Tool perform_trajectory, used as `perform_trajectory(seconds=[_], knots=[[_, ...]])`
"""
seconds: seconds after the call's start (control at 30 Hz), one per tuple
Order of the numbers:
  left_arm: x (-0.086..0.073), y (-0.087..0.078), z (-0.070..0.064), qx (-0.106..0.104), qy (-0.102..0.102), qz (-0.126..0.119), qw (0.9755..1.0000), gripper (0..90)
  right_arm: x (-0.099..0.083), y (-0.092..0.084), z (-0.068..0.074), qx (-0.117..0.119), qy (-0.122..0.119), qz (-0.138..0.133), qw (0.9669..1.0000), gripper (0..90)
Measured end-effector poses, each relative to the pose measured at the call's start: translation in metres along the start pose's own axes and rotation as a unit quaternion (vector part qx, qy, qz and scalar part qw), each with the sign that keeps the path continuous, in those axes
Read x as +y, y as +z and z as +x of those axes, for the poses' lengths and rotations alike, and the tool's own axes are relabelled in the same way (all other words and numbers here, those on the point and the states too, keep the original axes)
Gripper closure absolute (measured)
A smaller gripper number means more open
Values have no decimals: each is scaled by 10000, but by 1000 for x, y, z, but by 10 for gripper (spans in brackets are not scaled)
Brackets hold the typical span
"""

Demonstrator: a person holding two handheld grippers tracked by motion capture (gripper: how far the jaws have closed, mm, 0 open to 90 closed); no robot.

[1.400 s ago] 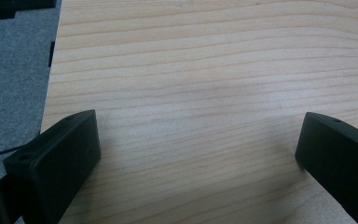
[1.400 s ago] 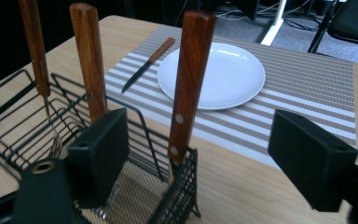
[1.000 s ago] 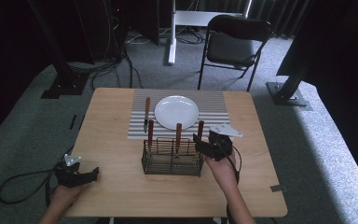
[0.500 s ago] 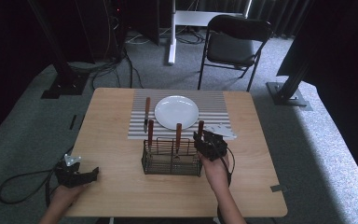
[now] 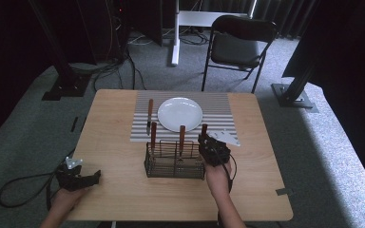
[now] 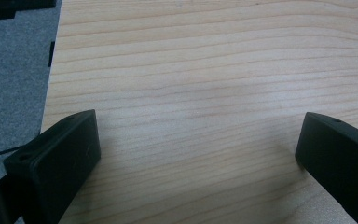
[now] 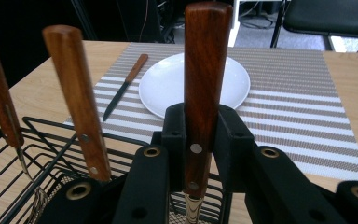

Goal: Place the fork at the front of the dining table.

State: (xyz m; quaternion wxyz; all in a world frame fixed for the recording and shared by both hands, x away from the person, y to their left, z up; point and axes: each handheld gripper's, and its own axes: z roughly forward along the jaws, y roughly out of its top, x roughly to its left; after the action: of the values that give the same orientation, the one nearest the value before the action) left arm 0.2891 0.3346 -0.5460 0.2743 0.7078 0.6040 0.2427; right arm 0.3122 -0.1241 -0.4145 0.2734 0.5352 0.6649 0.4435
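With the right gripper point(image 7: 200, 140) jaws just clamped on the rightmost wooden-handled utensil point(image 7: 204, 70), lift straight up, clear of the wire caddy point(image 5: 175, 160).

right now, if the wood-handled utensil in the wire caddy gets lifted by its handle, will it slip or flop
Probably stiff: the wooden-handled, riveted utensil stands straight. The right claw clamps its flat sides, so slipping seems unlikely. It may snag the black wire caddy if tilted while rising.

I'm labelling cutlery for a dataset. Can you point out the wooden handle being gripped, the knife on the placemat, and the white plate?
gripped wooden handle point(image 7: 204, 60), right gripper view, upper handle.
knife point(image 7: 123, 87), right gripper view, mid-length.
white plate point(image 5: 180, 114), high view, bare centre.
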Motion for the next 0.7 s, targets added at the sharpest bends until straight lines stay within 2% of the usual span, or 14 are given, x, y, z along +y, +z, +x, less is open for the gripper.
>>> perform_trajectory(seconds=[0.23,0.7], knots=[[0,0,0,-1,3,3,10000,0,1,-9,8,-8,-217,-248,9995,757],[0,0,0,2,3,7,10000,0,3,-33,17,-30,-224,-750,9969,757]])
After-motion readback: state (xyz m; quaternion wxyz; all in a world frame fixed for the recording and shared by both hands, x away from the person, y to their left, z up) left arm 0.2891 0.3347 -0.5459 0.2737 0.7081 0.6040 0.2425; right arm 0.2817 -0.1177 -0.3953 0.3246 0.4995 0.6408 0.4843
